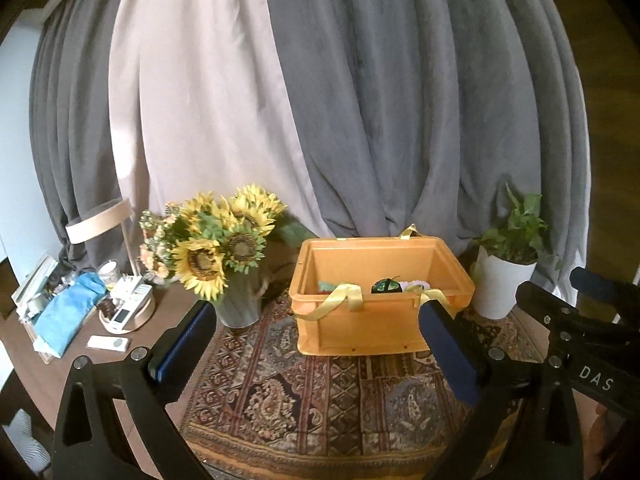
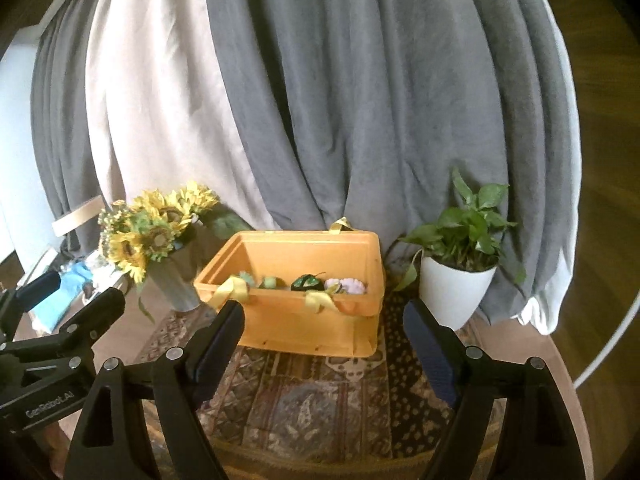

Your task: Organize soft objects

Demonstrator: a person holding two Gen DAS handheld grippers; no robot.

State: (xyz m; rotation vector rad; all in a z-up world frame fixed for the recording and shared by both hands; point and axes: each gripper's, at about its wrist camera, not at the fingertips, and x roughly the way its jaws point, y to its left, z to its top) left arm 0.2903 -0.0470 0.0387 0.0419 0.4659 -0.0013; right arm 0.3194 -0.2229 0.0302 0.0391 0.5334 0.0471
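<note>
Two grippers: both hang above the near edge of the patterned rug, pointing toward the crate, neither touching anything.
Left gripper: fingers spread very wide, nothing between them but rug and crate beyond; empty.
Right gripper: fingers also wide apart, a little narrower than the left pair; empty. In the left wrist view it shows at 3 o'clock.
Orange crate: open-topped plastic box standing on the rug at the middle of the tabletop, just past the fingertips, with yellow ribbon handles draped over its near rim and one at the far rim.
Soft objects: several small plush pieces lie on the crate floor; from the right wrist view, a green one at 9 o'clock inside the crate, a dark green and black one at the centre, a pale pink one at 3 o'clock. Their exact kinds cannot be told.
Sunflower bouquet: in a ribbed grey vase, at 9 o'clock from the crate, just beside it.
Potted plant: green leaves in a white pot, at 3 o'clock from the crate, close by.
Clutter: at 9 o'clock on the tabletop, a round tray of small items, a blue cloth, a white remote.
Backdrop: grey and cream curtains at 12 o'clock.
</note>
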